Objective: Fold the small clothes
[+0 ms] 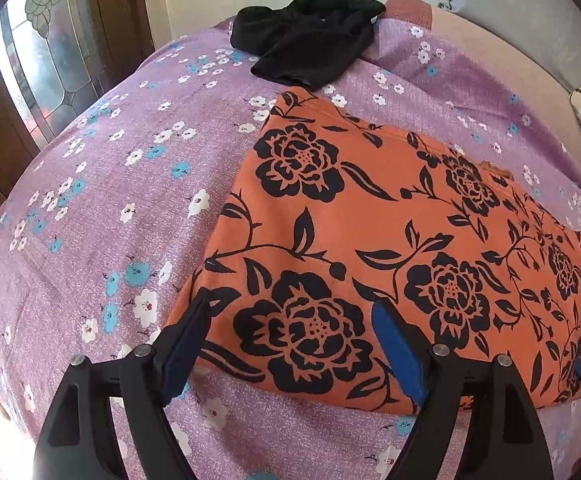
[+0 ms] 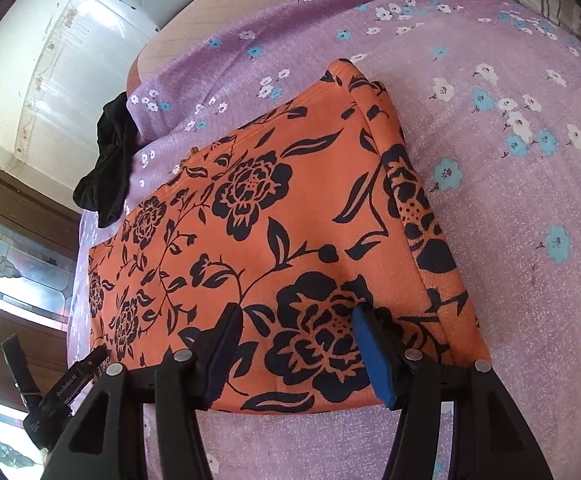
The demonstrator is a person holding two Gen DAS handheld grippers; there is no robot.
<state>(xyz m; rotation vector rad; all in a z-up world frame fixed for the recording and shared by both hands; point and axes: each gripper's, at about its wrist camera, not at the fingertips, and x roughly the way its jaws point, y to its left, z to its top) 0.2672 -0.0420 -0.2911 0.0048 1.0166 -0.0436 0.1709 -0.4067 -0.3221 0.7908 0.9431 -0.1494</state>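
Jaws both apart, empty | orange garment (image 1: 390, 240) flat | black garment (image 1: 306, 40) beyond

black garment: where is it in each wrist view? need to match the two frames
Left wrist: black garment at top centre, on the purple sheet's far edge, beyond the orange floral cloth.
Right wrist: black garment at the left edge, mid-height, left of the same cloth.
Shared landmark: the orange floral cloth, in both views.
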